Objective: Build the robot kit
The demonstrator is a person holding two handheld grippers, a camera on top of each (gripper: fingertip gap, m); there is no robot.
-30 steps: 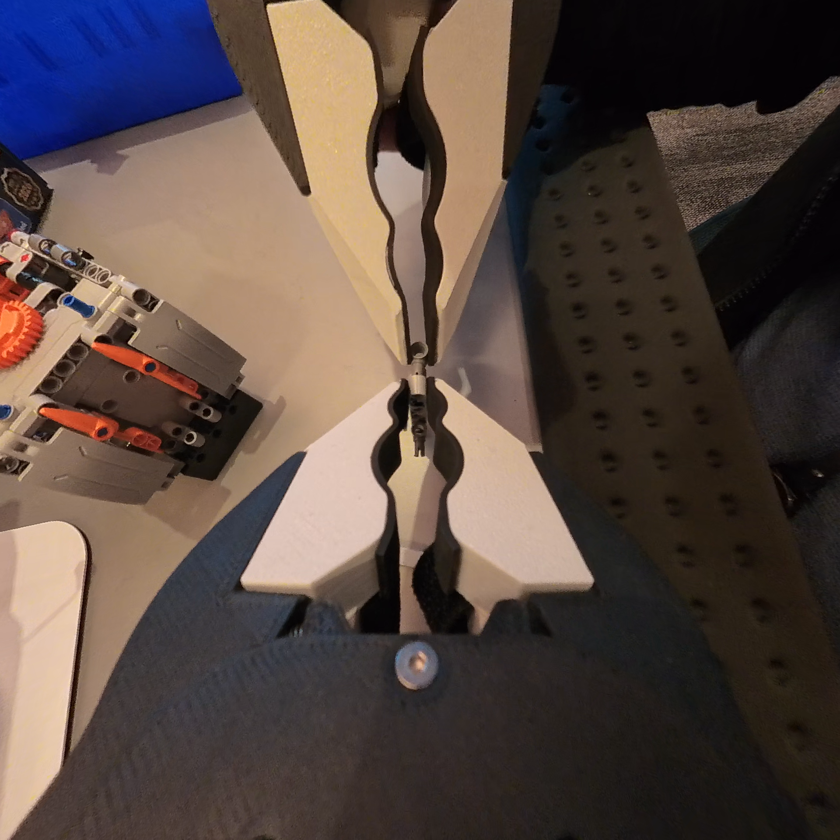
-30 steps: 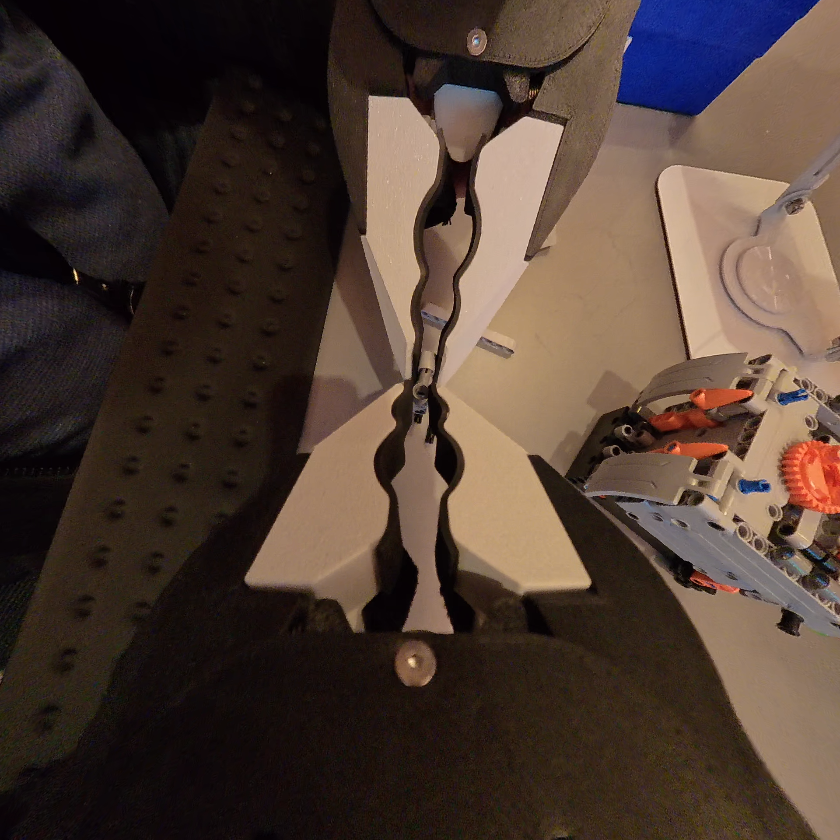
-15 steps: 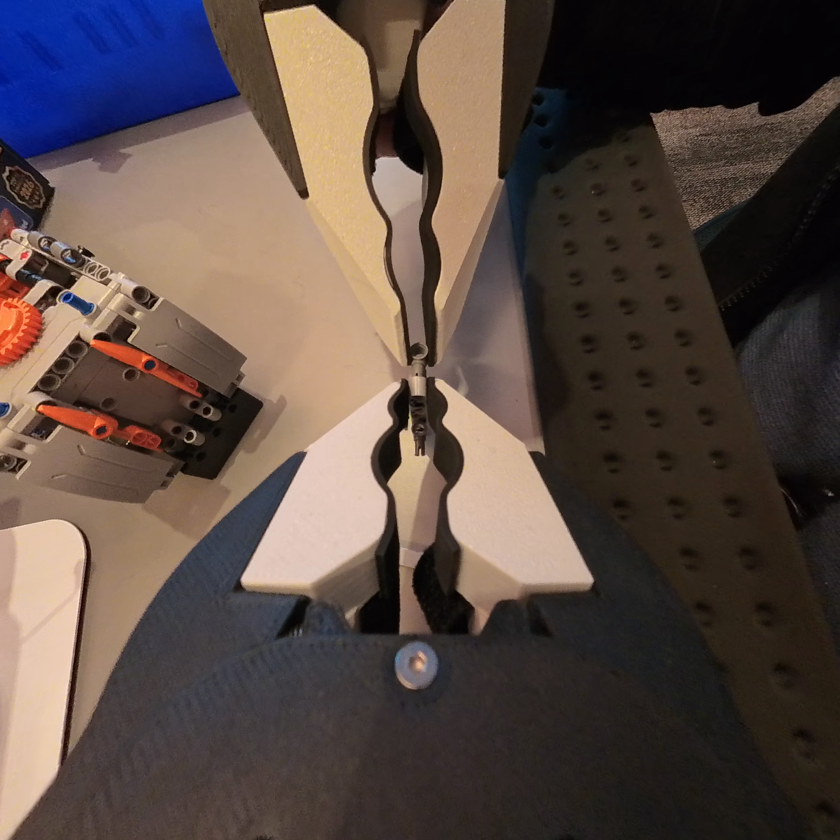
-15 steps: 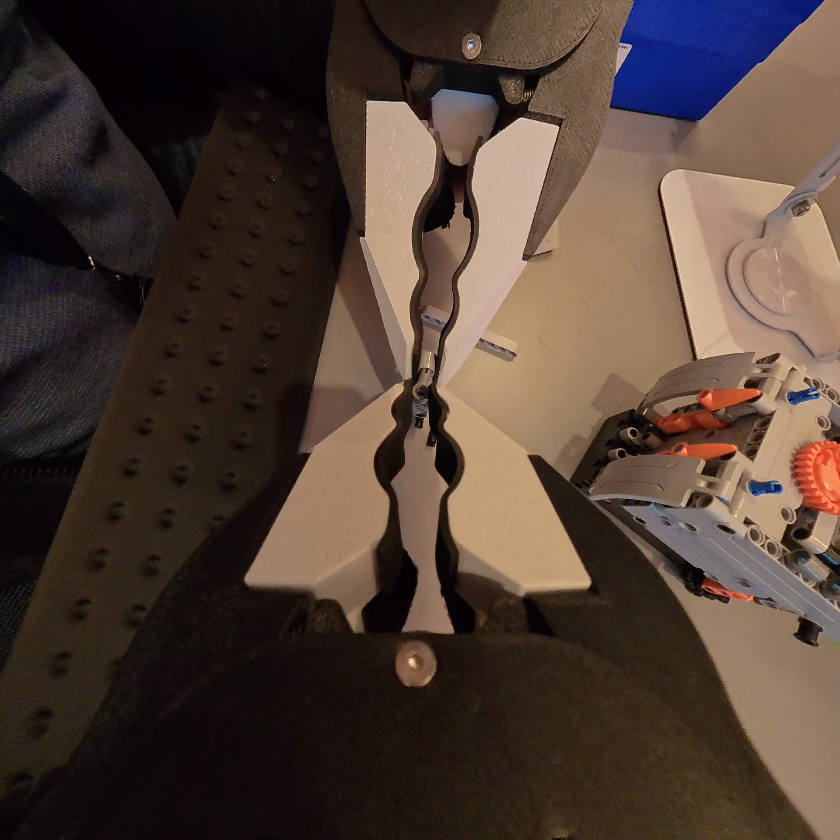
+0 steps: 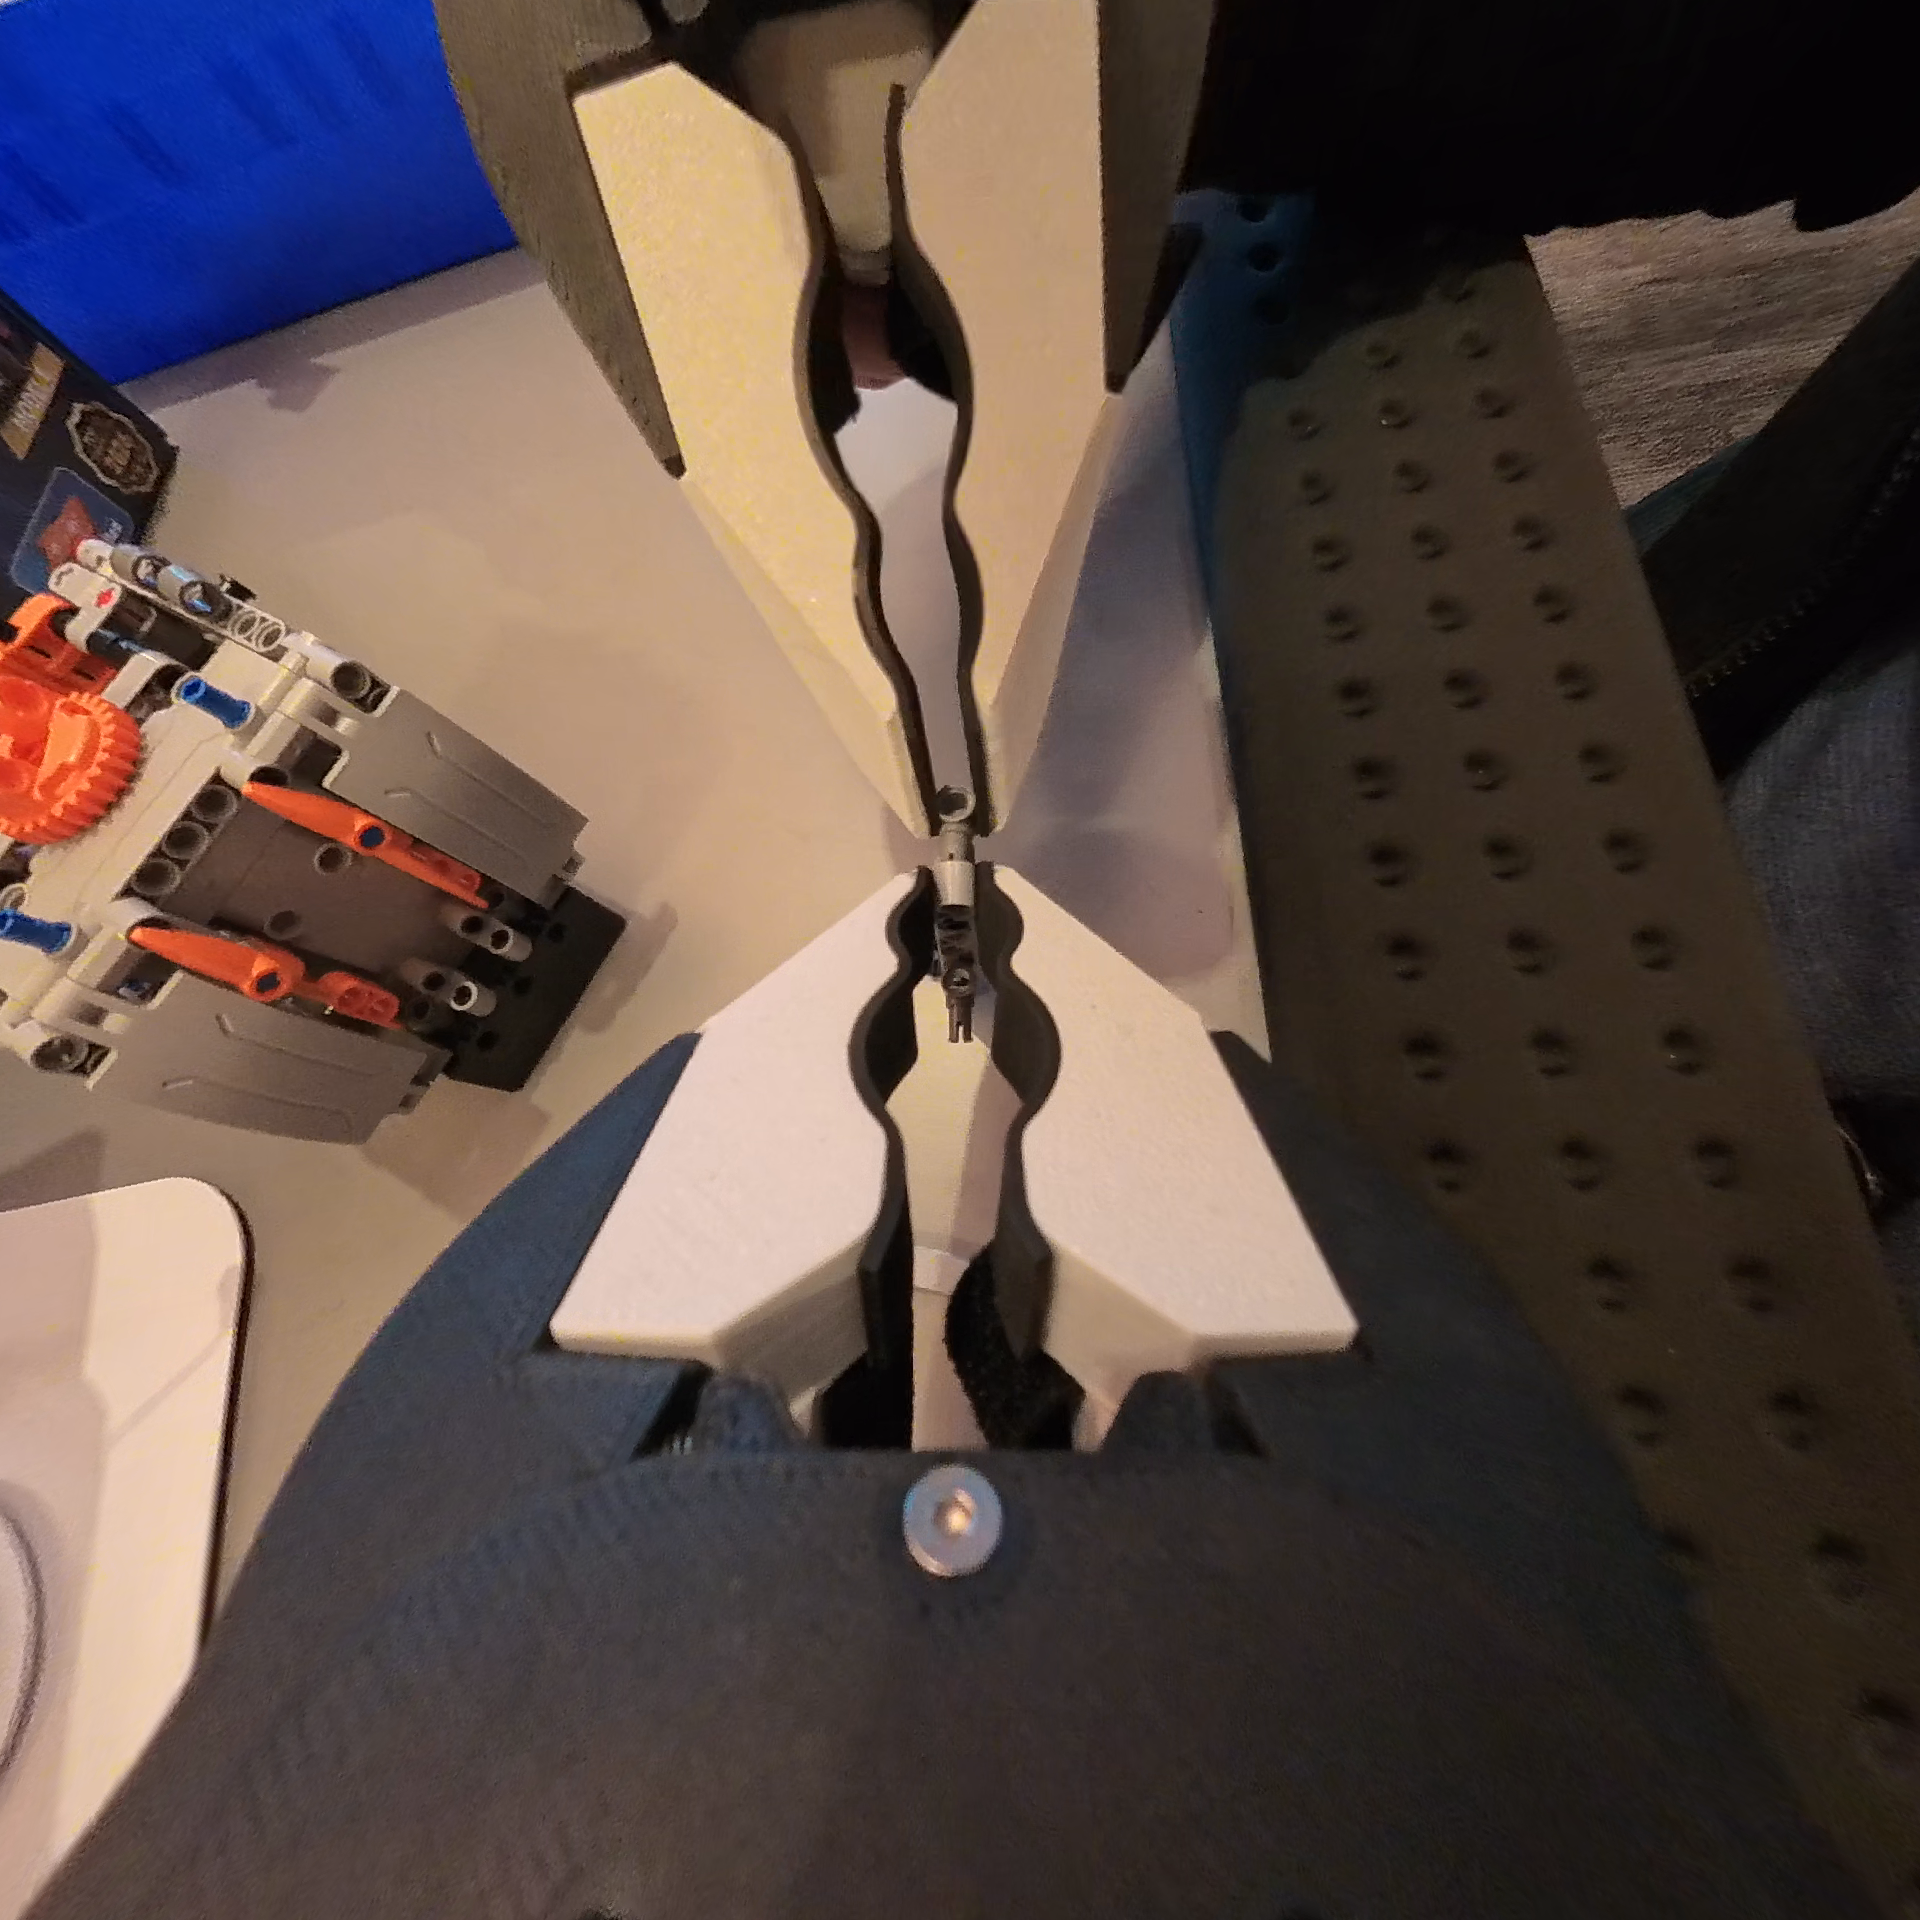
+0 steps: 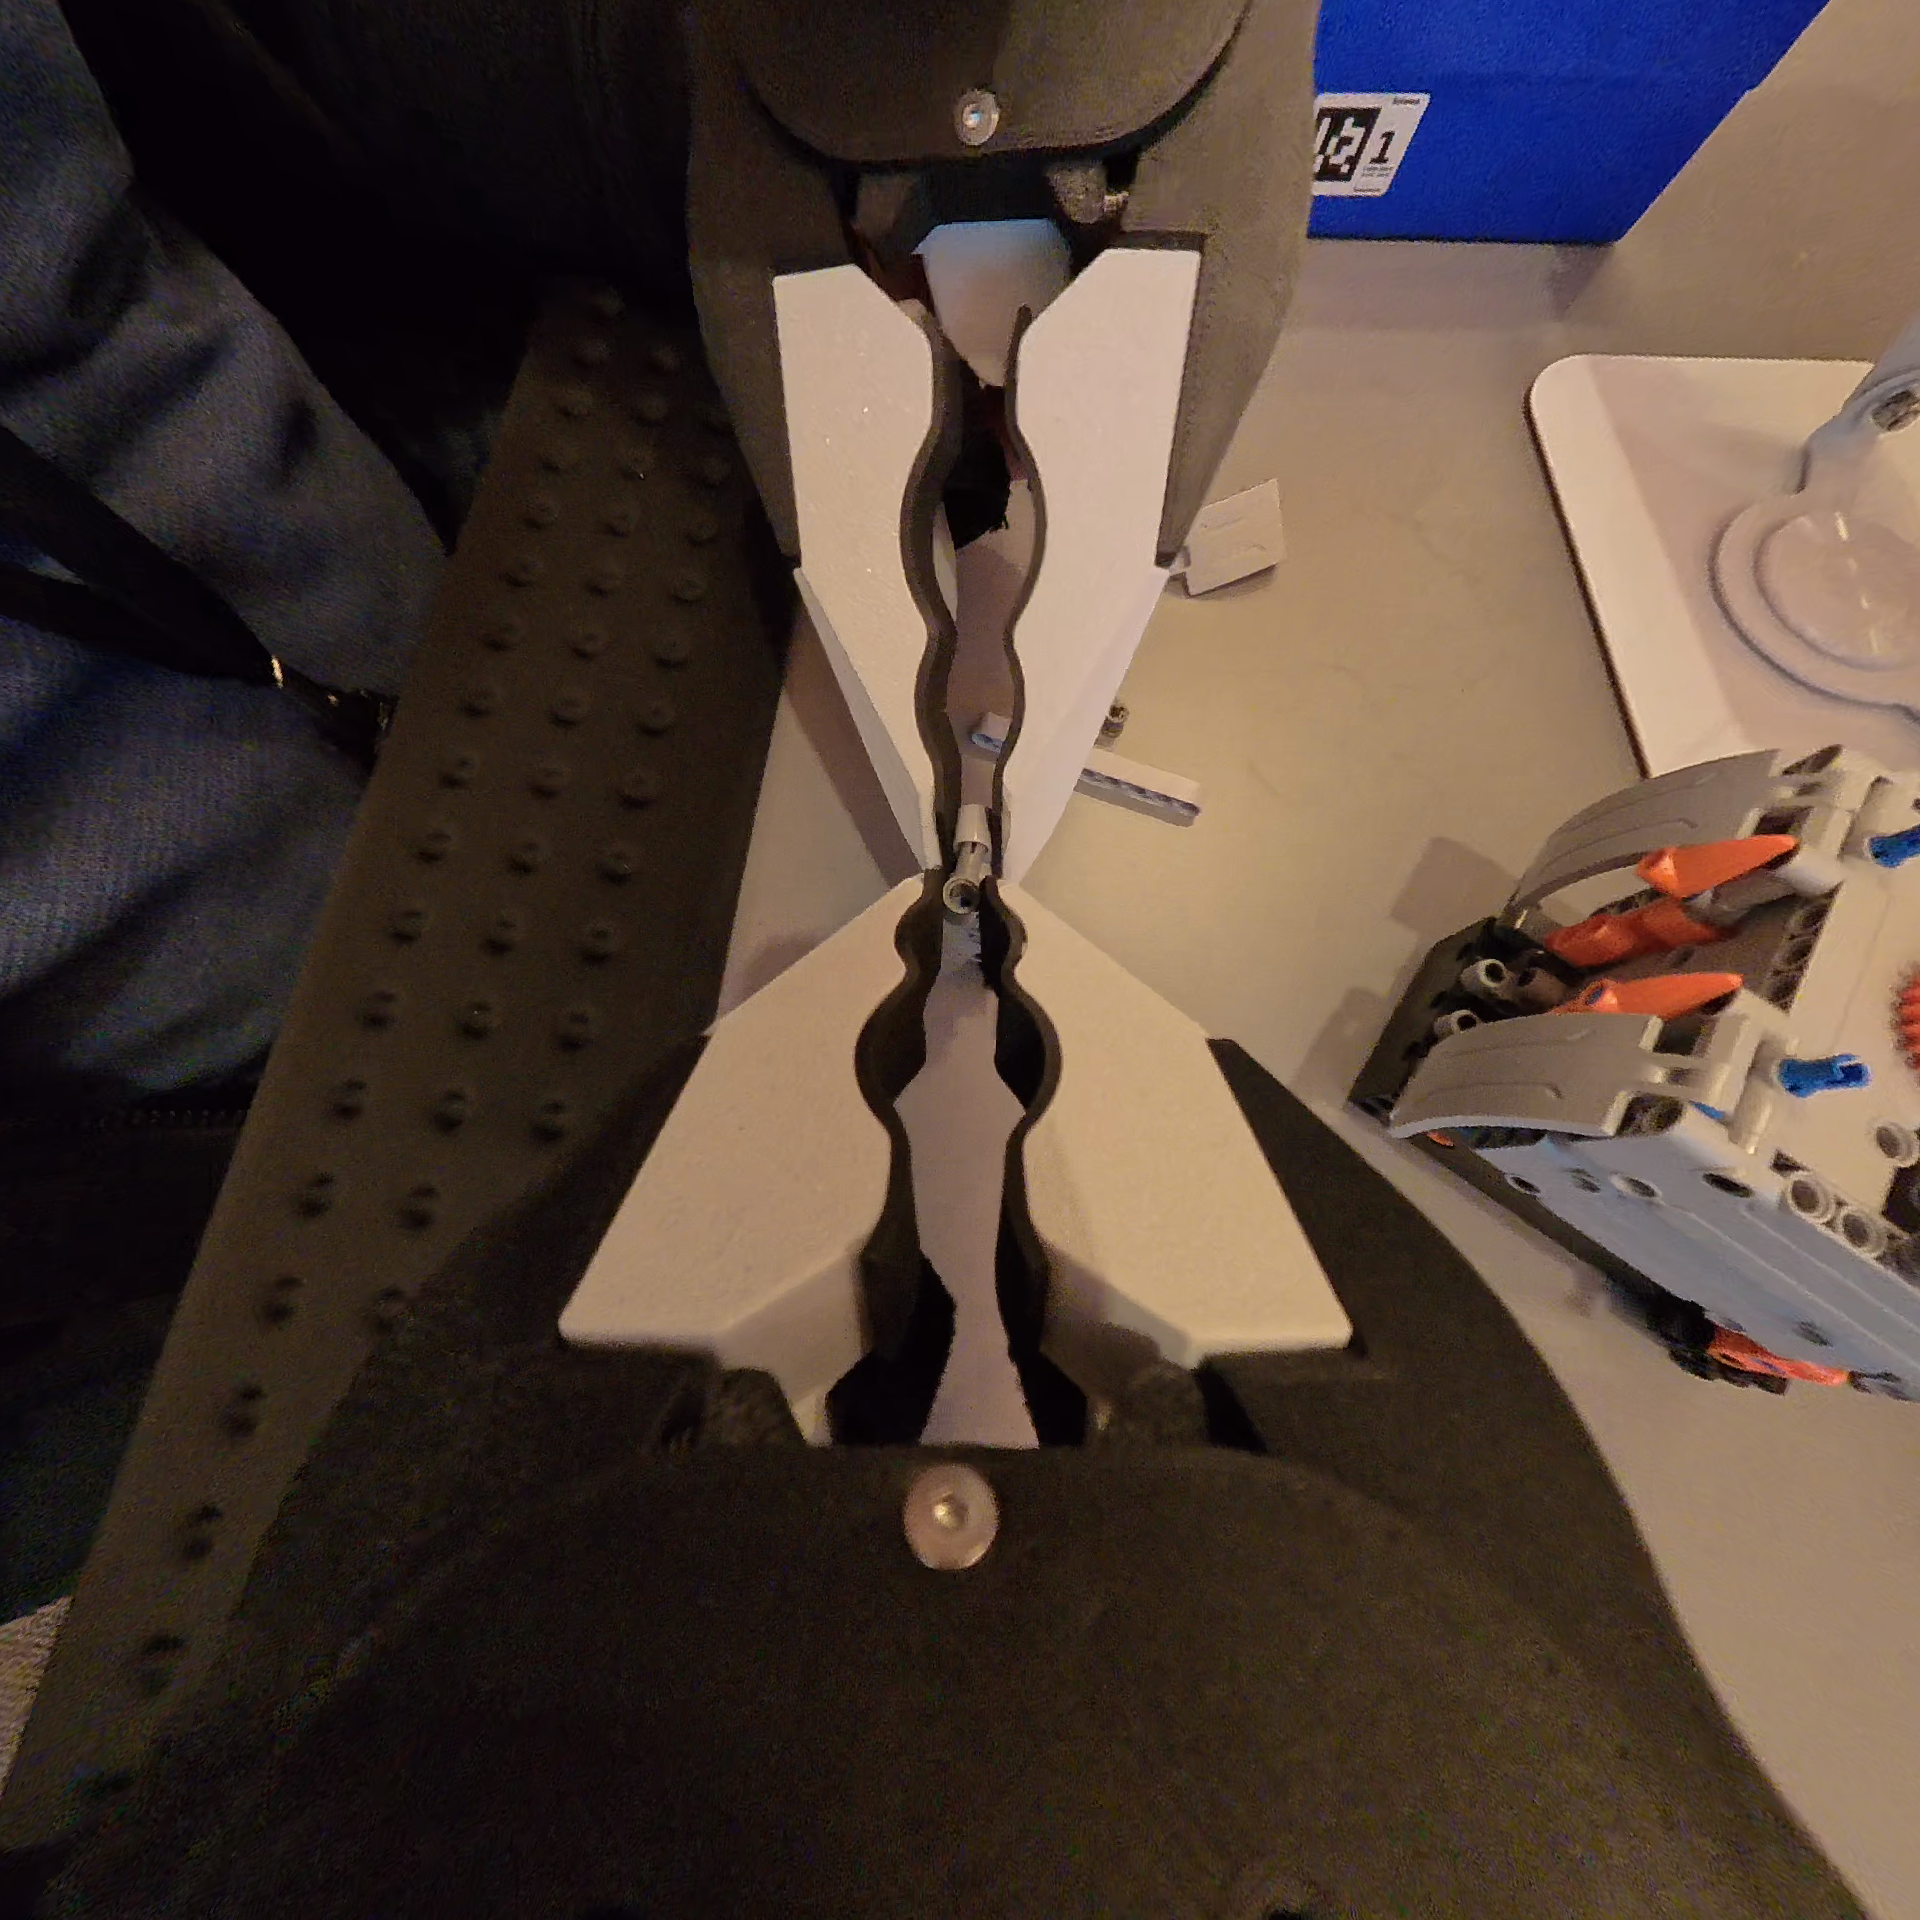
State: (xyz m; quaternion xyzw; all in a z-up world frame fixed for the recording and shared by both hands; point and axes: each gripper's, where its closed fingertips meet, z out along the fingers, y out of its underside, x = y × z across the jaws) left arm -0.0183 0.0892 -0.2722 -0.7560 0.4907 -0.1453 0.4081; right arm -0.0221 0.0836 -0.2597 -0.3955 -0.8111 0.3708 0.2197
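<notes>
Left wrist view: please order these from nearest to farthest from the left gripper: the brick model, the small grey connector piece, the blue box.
1. Small grey connector piece: at the tips of the left gripper, with the right gripper's tips opposite.
2. Brick model: on the table, to the left.
3. Blue box: far back, upper left.

R gripper [image 6: 961, 909] turned slightly: brick model [image 6: 1662, 1091] now farther right; L gripper [image 6: 971, 831] looms closer.

From my right gripper's side there's a white sticker [image 6: 1369, 143] with a black code pattern and small print on the blue box [image 6: 1621, 114]. Off to my left gripper's far left, a dark printed box [image 5: 73, 488] carries badge graphics.
</notes>
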